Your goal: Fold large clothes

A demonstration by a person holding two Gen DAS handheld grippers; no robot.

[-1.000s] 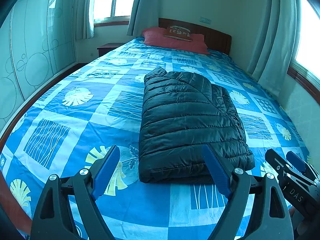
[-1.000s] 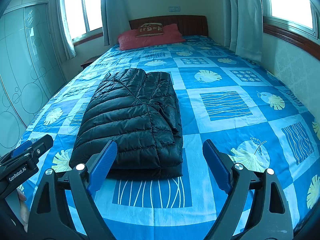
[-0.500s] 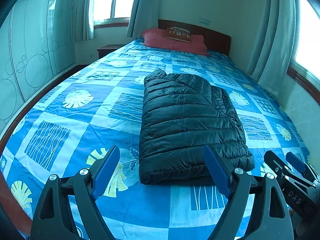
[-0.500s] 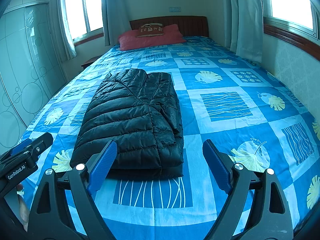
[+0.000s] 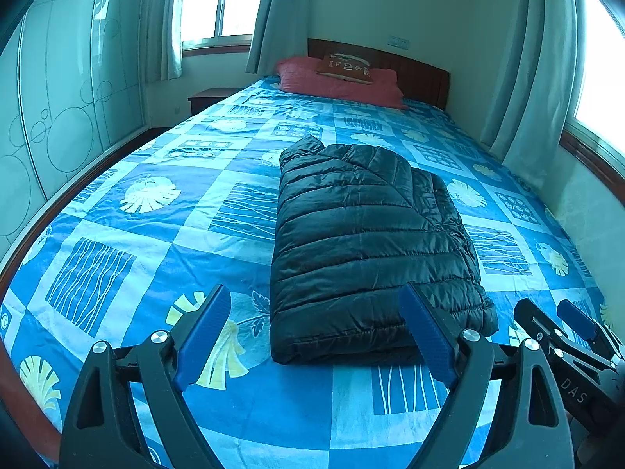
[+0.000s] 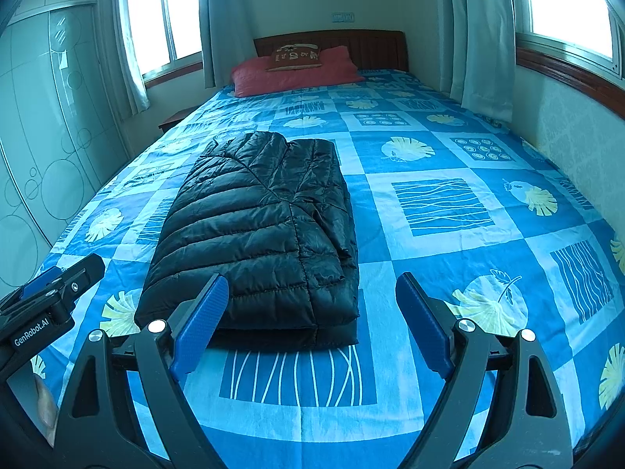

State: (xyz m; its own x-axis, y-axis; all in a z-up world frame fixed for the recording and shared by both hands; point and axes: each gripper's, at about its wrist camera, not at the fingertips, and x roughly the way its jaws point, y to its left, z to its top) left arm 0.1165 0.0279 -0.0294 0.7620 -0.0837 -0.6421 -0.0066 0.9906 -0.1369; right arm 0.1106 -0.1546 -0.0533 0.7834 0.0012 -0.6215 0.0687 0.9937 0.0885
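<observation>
Presently:
Jacket (image 5: 371,242): black, folded, mid-bed (image 5: 117,234).
Left gripper (image 5: 312,336): jaws just widened, empty.
Right gripper (image 6: 312,324): jaws wide, empty.

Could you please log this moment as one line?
black quilted puffer jacket: folded, on blue patterned bedspread | left gripper: open, empty | right gripper: open, empty

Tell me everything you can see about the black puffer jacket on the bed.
The black quilted puffer jacket looks like shiny padded nylon stitched in horizontal channels. It lies folded into a thick, neat rectangle, layered edges showing along its right side. It rests flat on the blue patterned bedspread, lengthwise toward the headboard. Nothing else touches it.
</observation>
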